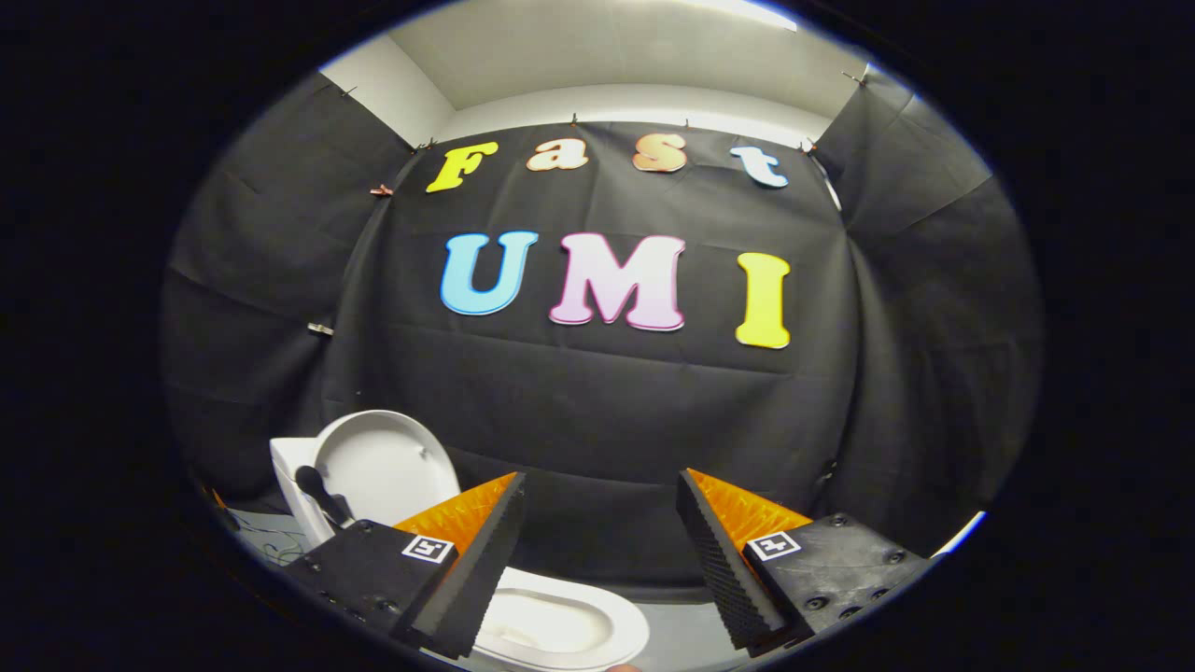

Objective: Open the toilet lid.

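Both fingers of the gripper (597, 551) stand wide, holding nothing; toilet lid (383, 462) looks upright already, so back away without bumping it.

**Open space ahead, toilet low and to the left**

The gripper (597, 532) holds its fingers wide apart with nothing between them. Beyond them hangs only the black cloth wall (597, 411), well clear. The raised toilet lid (383, 467) stands upright beyond the left finger; the open bowl (560, 625) lies beneath the fingers.
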Available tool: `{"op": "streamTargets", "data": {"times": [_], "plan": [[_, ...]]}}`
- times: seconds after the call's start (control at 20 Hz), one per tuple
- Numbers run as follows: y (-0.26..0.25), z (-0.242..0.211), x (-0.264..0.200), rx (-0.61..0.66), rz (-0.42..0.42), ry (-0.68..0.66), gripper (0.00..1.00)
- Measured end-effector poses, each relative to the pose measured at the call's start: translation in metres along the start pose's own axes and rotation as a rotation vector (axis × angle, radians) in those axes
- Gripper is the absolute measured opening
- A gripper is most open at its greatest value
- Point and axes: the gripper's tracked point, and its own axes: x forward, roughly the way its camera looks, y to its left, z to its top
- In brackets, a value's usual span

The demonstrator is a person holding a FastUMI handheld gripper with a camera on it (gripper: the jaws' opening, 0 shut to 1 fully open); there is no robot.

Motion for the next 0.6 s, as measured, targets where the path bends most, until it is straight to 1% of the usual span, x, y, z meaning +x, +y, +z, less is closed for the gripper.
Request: {"op": "streamTargets", "data": {"times": [0.15, 0.3, 0.4, 0.6], "plan": [[-0.046, 0.002, -0.021, -0.006, -0.086, -0.042, 0.98], [-0.066, -0.008, -0.036, -0.002, -0.115, -0.053, 0.98], [-0.073, -0.019, -0.039, -0.015, -0.116, -0.045, 0.98], [-0.07, -0.026, -0.056, 0.003, -0.086, -0.042, 0.98]]}}
